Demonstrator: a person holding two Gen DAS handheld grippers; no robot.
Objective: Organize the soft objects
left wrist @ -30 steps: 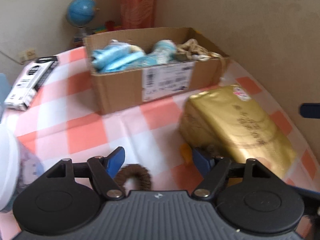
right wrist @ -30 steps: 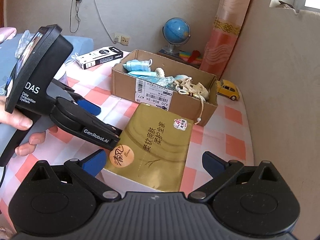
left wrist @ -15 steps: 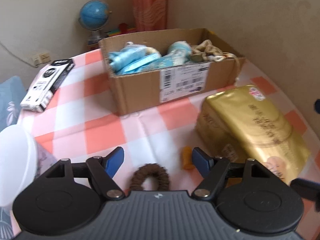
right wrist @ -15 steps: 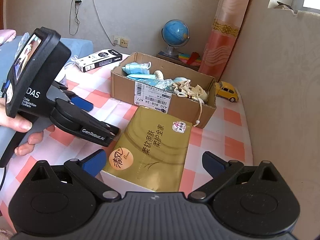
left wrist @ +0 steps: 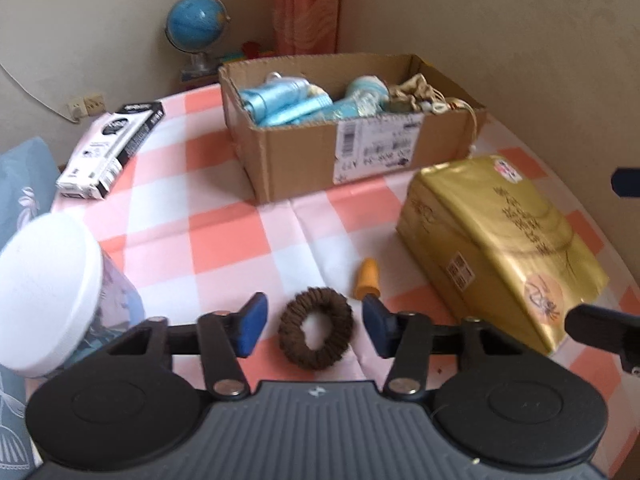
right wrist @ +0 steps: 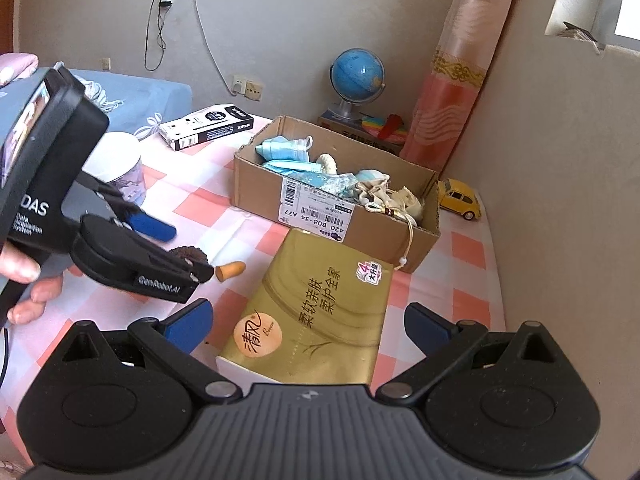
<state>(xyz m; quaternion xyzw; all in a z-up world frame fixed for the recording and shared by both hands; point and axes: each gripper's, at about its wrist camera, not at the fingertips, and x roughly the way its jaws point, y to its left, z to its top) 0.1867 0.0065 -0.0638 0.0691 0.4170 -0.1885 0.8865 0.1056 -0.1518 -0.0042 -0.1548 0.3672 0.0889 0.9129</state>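
Observation:
A brown hair scrunchie (left wrist: 316, 334) lies on the checked tablecloth between the open fingers of my left gripper (left wrist: 314, 322); it also shows in the right wrist view (right wrist: 191, 257). An orange earplug (left wrist: 369, 278) lies just beyond it. A cardboard box (left wrist: 360, 152) holds blue masks and a beige pouch. A gold tissue pack (left wrist: 504, 252) lies to the right. My right gripper (right wrist: 306, 326) is open and empty, just above the near end of the tissue pack (right wrist: 320, 312).
A white-lidded jar (left wrist: 48, 292) stands at the left. A black and white carton (left wrist: 112, 150) lies at the far left. A globe (left wrist: 198, 28), a curtain and a yellow toy car (right wrist: 460, 198) are behind the box. Walls close the right side.
My left gripper has pulled back and to the left, so the scrunchie and earplug now show fully between its fingers. The right gripper has barely moved.

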